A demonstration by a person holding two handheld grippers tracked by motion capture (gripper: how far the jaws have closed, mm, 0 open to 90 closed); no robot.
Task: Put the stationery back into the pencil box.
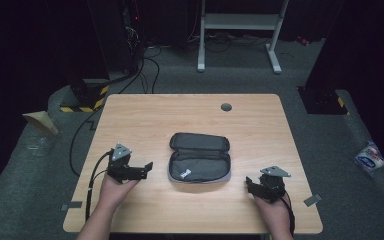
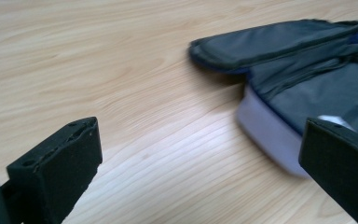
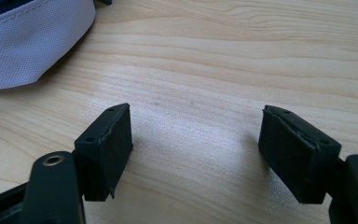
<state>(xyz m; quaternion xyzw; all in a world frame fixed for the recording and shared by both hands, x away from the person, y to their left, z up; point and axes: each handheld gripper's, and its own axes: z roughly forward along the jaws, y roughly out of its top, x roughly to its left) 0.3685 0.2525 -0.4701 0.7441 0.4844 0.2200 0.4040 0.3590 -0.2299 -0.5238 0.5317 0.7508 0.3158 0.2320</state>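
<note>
Lying open between two empty grippers

Lying near the middle of the wooden surface (image 1: 130,115), the pouch (image 1: 199,157) is unzipped, its dark lid folded back toward the far side and its grey-walled body toward the person. Bare wood runs all around it: a wide strip to the far edge, where a small round grommet (image 1: 226,107) sits, and free room on both sides and at the near edge.

The left gripper (image 1: 148,167) is near the pouch's left side, not touching it. Its jaws stand wide apart with nothing between them. In the left gripper view one jaw overlaps the pouch's light wall, the other is over bare wood.

The right gripper (image 1: 248,183) is close to the pouch's near right corner, apart from it. Its jaws are open too, holding nothing, over bare wood.

Both forearms come in from the near edge. The left hand (image 1: 115,187) points its gripper to the right, toward the pouch; the right hand (image 1: 272,206) points its gripper to the left.
</note>
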